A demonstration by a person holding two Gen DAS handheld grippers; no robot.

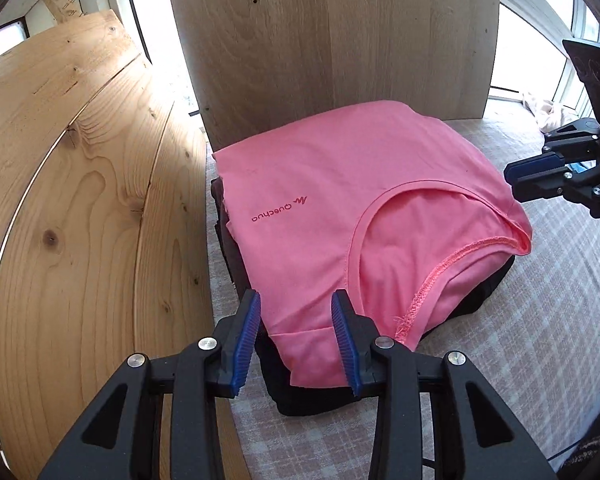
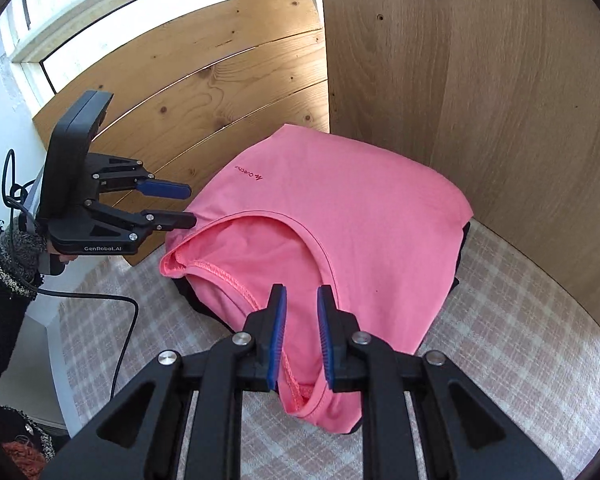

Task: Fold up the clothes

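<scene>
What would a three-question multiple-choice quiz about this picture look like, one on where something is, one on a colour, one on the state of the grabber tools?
1. Where does the pink shirt lie?
A. On top of a pile of dark clothes
B. Hanging from the window
C. On the bare floor

2. What colour are the pads on the tool fingers?
A. Red
B. Blue
C. Yellow

3. How do the left gripper and the right gripper stand?
A. Both clamped on the shirt
B. One holds a hanger
C. Both open, gripping nothing

Answers:
1 A: dark clothes show beneath the shirt's edges, on the checked cloth.
2 B: the blue pads line each finger.
3 C: a gap shows between each pair of fingers, with the shirt only seen behind it.
</scene>
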